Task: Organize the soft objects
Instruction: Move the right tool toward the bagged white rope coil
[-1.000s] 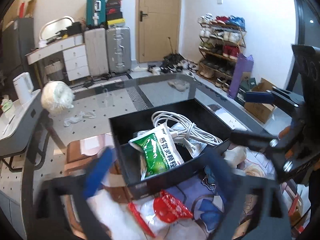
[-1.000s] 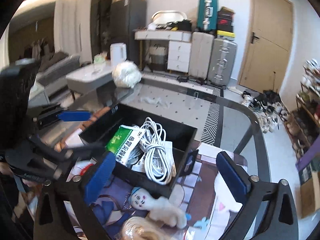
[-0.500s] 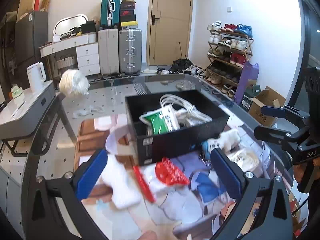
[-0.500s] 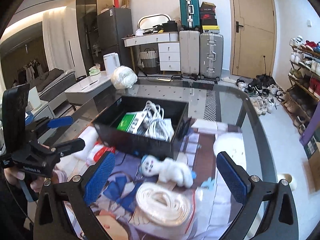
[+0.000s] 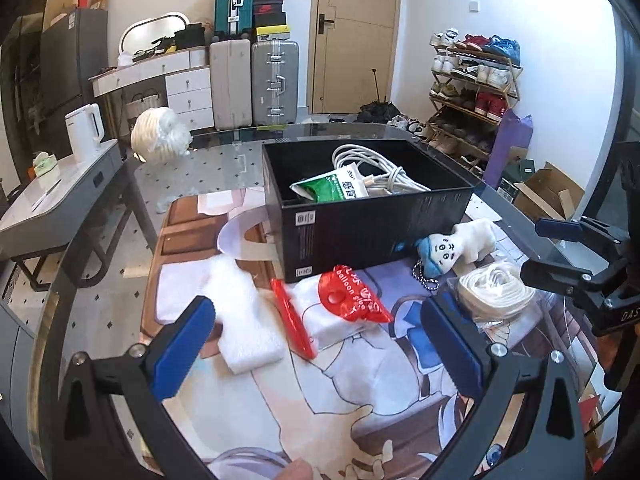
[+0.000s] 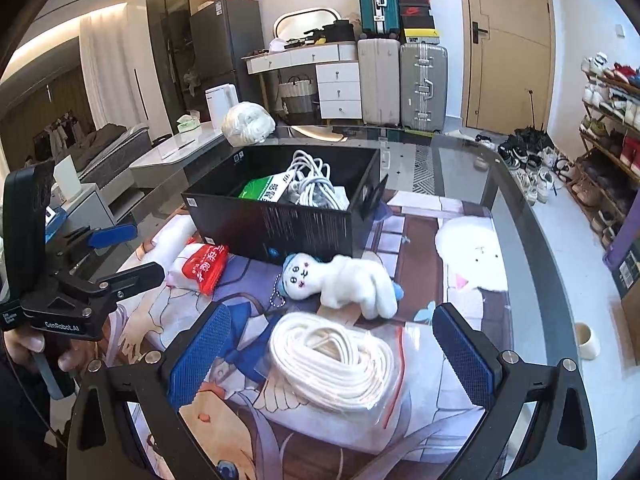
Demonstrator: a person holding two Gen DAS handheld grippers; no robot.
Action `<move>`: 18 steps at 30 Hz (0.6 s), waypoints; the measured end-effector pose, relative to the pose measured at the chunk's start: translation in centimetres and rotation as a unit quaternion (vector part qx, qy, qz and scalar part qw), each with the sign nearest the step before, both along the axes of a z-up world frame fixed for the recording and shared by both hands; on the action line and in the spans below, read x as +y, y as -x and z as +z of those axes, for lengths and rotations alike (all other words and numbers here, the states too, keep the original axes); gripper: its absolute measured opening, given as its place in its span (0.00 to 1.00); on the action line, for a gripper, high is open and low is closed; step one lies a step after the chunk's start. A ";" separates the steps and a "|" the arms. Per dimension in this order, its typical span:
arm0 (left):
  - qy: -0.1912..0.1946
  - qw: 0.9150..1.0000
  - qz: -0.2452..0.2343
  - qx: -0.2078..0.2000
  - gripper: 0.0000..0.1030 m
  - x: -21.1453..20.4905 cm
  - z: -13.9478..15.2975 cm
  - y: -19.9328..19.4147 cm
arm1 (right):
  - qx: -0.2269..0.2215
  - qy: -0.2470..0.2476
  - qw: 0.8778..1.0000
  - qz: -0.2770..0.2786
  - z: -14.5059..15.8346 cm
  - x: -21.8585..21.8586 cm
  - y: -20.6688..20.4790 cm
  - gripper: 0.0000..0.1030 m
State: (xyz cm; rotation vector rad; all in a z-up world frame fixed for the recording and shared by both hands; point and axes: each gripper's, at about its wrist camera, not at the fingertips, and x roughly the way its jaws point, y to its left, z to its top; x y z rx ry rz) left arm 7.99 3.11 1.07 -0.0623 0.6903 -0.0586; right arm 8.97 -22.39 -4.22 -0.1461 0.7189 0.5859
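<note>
Rope coil (image 6: 340,364) in clear bag, lying on desk (image 6: 520,216) mat between spread jaws of right gripper (image 6: 336,350), long axis running roughly 10 to 4 o'clock. Nearer right gripper than left; sits at 3 o'clock of left gripper (image 5: 320,340). Both jaws wide open, gripping nothing. Plush toy (image 6: 344,280) just beyond coil at 12 o'clock, in front of black box (image 6: 280,228). Likely next: closing across coil's short side.
</note>
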 end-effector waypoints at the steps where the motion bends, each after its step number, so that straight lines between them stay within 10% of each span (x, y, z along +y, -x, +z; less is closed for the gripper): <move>1: 0.001 1.000 0.001 -0.001 1.00 -0.1 -0.1 0.1 | 0.002 -0.004 1.000 0.000 -0.2 -0.1 0.0 1.00; 18: 0.015 1.000 0.003 0.017 1.00 -0.2 -1.5 0.2 | 0.075 0.047 0.996 -0.016 -4.5 1.0 -1.0 1.00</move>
